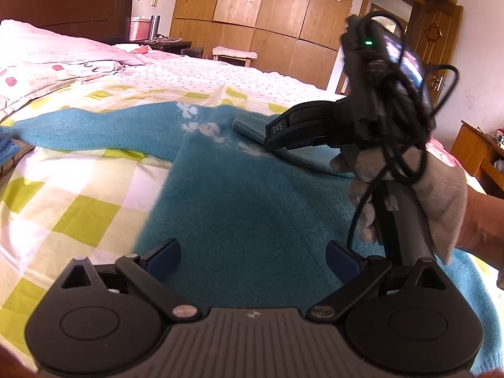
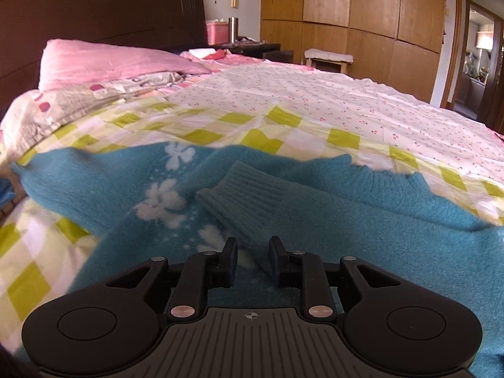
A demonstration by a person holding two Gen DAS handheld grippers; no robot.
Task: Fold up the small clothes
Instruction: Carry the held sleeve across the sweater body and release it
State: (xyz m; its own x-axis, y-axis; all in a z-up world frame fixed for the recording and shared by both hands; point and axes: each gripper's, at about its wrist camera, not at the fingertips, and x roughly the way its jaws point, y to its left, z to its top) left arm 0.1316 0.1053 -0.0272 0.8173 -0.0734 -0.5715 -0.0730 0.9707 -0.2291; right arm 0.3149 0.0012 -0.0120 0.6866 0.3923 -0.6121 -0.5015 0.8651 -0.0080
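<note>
On checked sheet (image 2: 201, 135), blue sweater (image 1: 245, 208) (sleeve folded in), right gripper (image 2: 253, 250) parted

The only legible marking is "DAS", printed in pale letters on the right gripper's (image 1: 270, 141) black finger (image 1: 283, 129), at three o'clock from the white flowers.
</note>
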